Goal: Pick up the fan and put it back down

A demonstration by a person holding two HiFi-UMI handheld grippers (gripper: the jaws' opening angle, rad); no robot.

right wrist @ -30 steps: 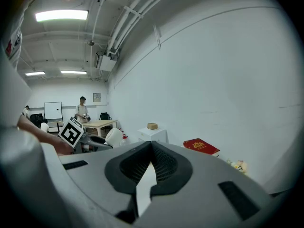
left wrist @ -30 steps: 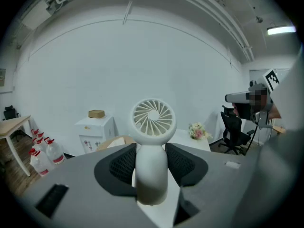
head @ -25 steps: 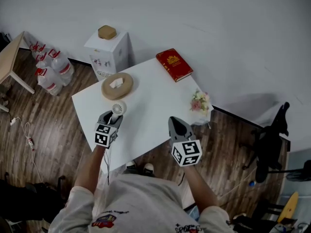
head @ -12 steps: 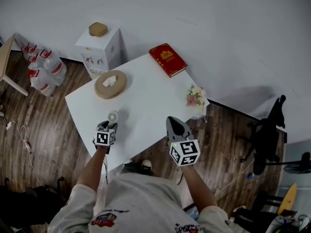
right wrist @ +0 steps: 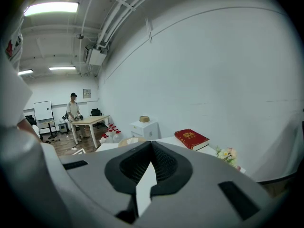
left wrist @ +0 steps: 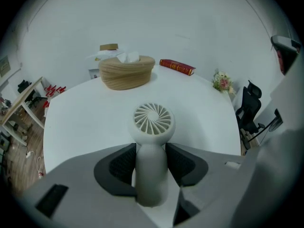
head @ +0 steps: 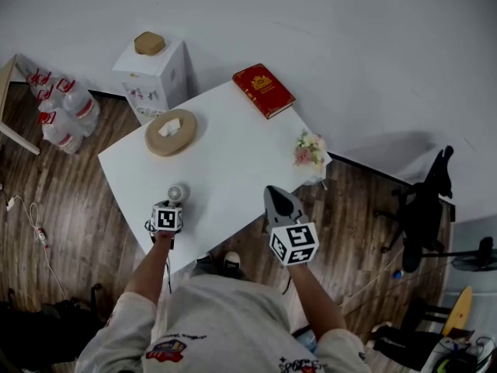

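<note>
A white rectangular table (head: 233,154) stands cornerwise on a dark wooden plank floor (head: 78,231). On it are a round wooden tissue box (head: 170,132) near the left corner, a red hardcover book (head: 263,90) at the far corner and a small bunch of pale flowers (head: 309,149) at the right corner. The left gripper (head: 172,206) sits low by the near left edge, a small white round-headed fan (head: 176,193) showing just past its tip. The right gripper (head: 273,191) hangs over the near edge, grey jaws drawn to one point. Beyond stands a white cabinet (head: 155,80).
</note>
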